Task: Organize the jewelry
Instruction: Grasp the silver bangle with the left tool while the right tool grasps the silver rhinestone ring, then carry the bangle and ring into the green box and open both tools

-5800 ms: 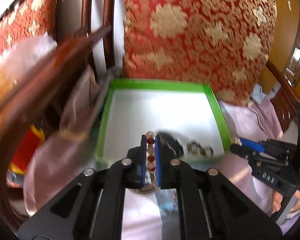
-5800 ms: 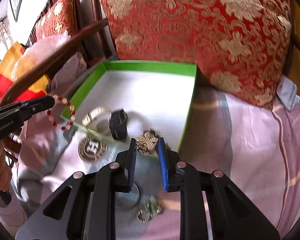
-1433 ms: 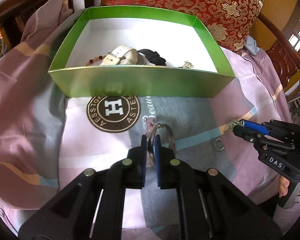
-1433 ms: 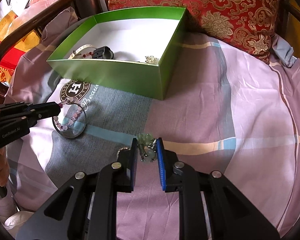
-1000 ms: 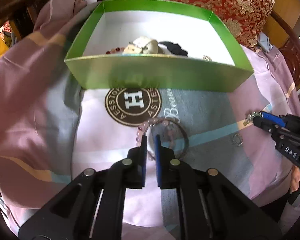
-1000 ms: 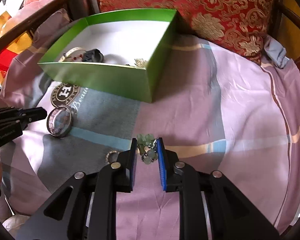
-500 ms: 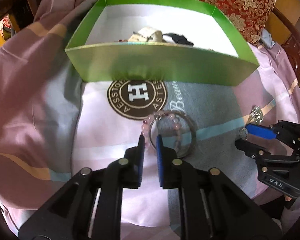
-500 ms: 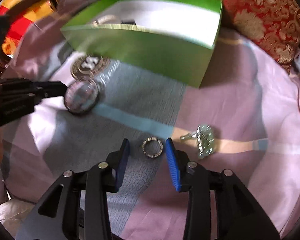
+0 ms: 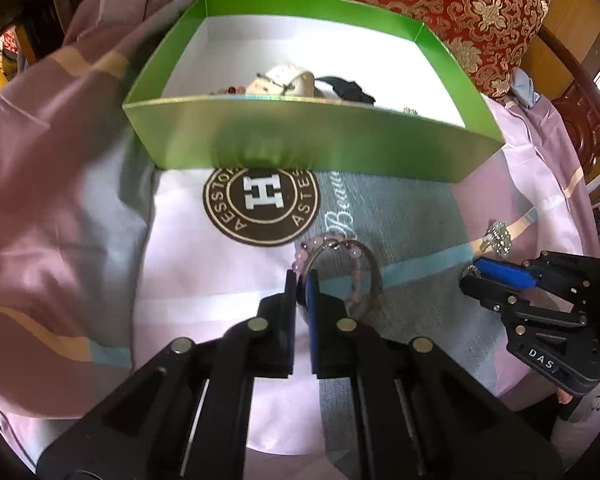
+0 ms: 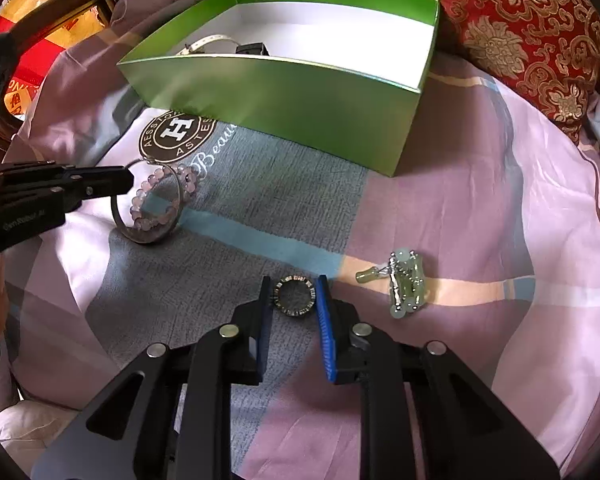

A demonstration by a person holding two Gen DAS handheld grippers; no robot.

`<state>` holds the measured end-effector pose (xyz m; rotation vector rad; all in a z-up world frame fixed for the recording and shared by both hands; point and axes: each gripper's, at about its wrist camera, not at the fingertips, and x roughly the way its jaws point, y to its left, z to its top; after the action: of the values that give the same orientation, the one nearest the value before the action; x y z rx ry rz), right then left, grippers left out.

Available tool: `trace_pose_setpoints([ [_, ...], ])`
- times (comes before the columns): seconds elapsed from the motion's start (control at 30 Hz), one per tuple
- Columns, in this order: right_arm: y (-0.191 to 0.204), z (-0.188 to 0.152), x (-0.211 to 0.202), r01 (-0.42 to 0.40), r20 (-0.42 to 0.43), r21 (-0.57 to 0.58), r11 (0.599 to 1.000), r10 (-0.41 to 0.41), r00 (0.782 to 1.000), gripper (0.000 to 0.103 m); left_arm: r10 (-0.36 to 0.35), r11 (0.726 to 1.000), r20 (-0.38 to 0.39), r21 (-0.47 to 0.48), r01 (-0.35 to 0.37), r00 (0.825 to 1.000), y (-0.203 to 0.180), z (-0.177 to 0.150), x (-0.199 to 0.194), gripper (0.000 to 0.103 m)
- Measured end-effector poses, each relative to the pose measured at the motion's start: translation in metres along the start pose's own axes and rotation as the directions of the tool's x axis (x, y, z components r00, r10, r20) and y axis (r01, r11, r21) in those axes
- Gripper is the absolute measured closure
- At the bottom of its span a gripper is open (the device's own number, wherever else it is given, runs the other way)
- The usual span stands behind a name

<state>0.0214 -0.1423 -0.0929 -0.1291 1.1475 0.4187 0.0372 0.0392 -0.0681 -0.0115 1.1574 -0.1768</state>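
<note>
Clamping down at the far left, the left gripper [image 10: 130, 180] has its jaws pinched together on the silver bangle [image 10: 120, 220], which loops with the pink bead bracelet [image 10: 156, 196] on the grey patch of the bedsheet [image 10: 480, 200], just beside the brown round logo [image 10: 176, 136]. Behind them sits the green box [image 10: 284, 96], a white strap and a black piece visible inside. Moving right, the right gripper [image 10: 294, 296] is down on the sheet and its blue-padded jaws are closing around the small studded ring [image 10: 294, 294], ring lying flat between them, pads just beside its rim. Further right lies the pale green bead cluster [image 10: 404, 284], untouched, near a peach stripe
</note>
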Motion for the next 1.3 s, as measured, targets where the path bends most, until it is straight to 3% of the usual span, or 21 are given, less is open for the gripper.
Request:
trace_pose_setpoints([
  [0.23,-0.010,0.005,-0.015,0.001,0.039,0.025,1.000,-0.002,0.999,0.082,-0.009,1.000,0.041,-0.010,0.009,0.999,-0.001,0.008,-0.018,0.098],
  [0.43,-0.019,0.023,-0.044,-0.019,0.117,0.045,0.999,0.014,0.993,0.082,-0.026,1.000,0.138,0.003,0.026,0.990,-0.003,0.026,-0.051,0.098],
  [0.73,-0.024,0.084,-0.084,-0.044,0.288,0.047,0.998,0.029,0.957,0.082,-0.014,1.000,0.250,0.006,0.013,0.968,-0.003,0.085,-0.066,0.097],
  [0.93,-0.030,0.112,-0.053,-0.055,0.260,0.066,0.996,0.036,0.965,0.082,0.005,0.999,0.240,-0.033,0.003,0.971,0.012,0.119,-0.041,0.097],
  [1.13,-0.032,0.120,-0.021,-0.034,0.210,0.075,0.997,0.017,0.978,0.082,0.029,0.999,0.211,-0.040,-0.022,0.977,0.023,0.131,-0.017,0.097],
  [1.3,-0.039,0.119,-0.019,-0.037,0.200,0.088,0.995,0.019,0.980,0.074,0.036,0.999,0.220,-0.039,-0.028,0.975,0.024,0.132,-0.013,0.095],
])
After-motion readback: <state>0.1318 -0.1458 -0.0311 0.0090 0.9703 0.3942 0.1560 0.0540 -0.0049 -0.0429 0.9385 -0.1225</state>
